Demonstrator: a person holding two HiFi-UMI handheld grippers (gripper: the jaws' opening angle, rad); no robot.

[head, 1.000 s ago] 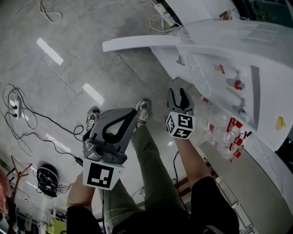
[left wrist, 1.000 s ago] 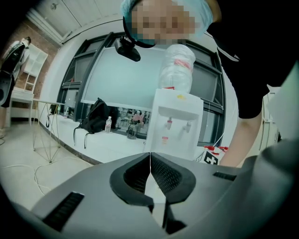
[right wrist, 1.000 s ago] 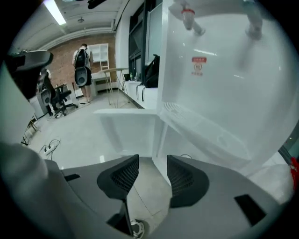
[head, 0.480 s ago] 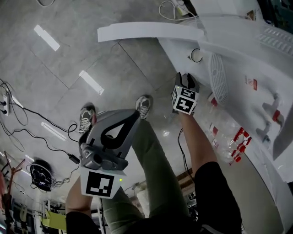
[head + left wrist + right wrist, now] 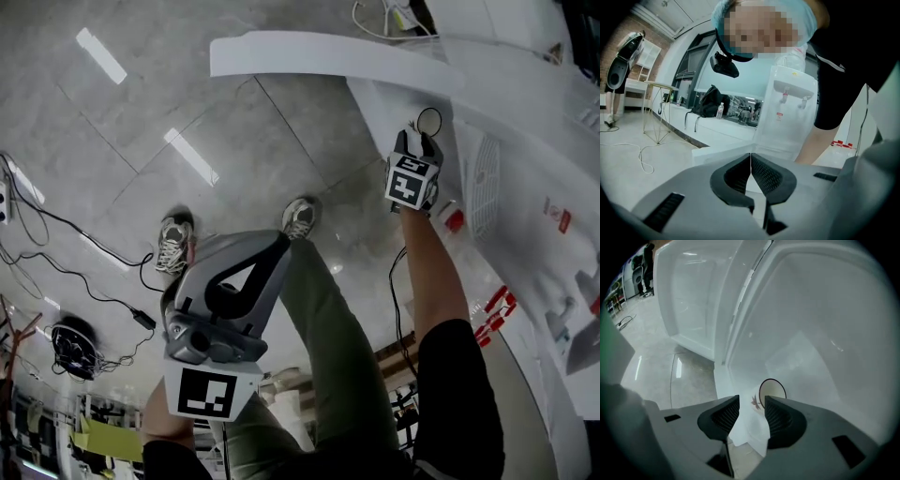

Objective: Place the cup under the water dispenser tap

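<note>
head view: the right forearm stretches forward and holds the right gripper against the white water dispenser, beside its swung-open door and well apart from the taps. the cup shows only as a dark-rimmed ring just past the jaws. the left gripper hangs low by the person's knee, jaws pressed together. left gripper view: the left gripper has both pads touching with nothing between them, and the water dispenser stands ahead. right gripper view: the right gripper pinches a white paper cup with a small flower print, inside a white compartment.
</note>
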